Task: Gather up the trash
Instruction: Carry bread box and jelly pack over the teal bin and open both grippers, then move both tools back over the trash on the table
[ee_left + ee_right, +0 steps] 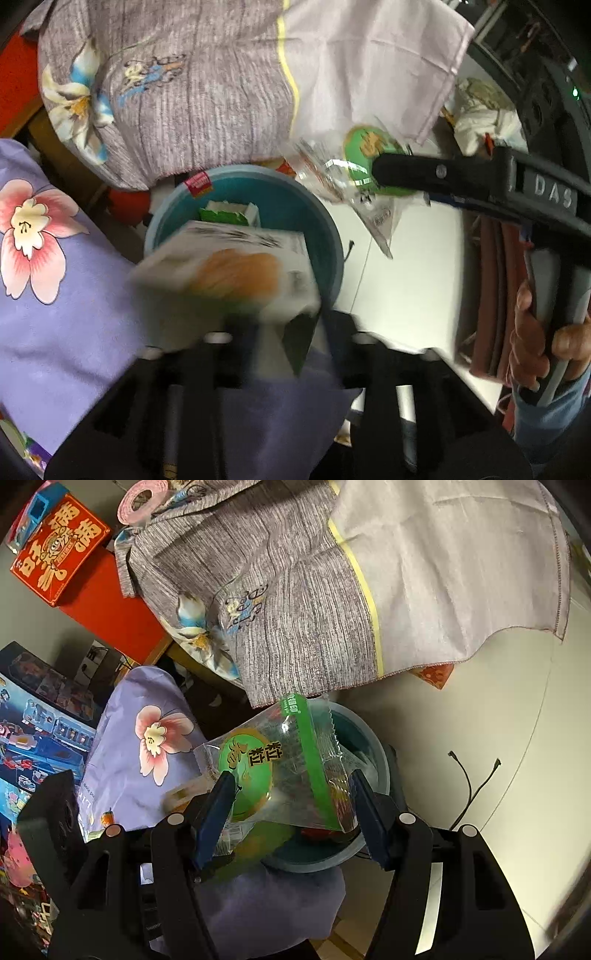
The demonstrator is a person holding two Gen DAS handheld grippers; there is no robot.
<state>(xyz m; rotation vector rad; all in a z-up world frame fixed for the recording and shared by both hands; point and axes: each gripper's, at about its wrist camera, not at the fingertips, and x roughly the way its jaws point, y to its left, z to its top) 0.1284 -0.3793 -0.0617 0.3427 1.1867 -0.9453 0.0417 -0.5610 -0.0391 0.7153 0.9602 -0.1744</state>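
Writing: I read raised letters "DAS" on the right gripper's (373, 173) black body in the left wrist view; the clear snack bag (284, 764) carries a green disc with yellow and black Chinese characters and a green band, and the red carton (59, 550) top left has large yellow Chinese characters I can't make out.
Bin: blue-teal round trash bin (325, 221) stands on the pale floor (480, 720), just beside the lilac flowered blanket (55, 295) and below the hanging grey striped bedsheet (295, 609).
Bin contents: I see a green-and-white carton (229, 216) lying inside; deeper down, something red shows in the right wrist view, too hidden to name.
Left claw: my left gripper (284, 332) has its jaws partly apart; a blurred white box with an orange picture (236, 273) sits just ahead of them over the bin's near rim, and I can't tell whether the pads touch it.
Right claw: jaws stand wide, clamped on the snack bag from both sides, the bag hanging above the bin's mouth.
Hand: a person's hand (532, 332) wraps the right gripper's handle.
Floor: two thin black cables (476, 775) lie right of the bin.
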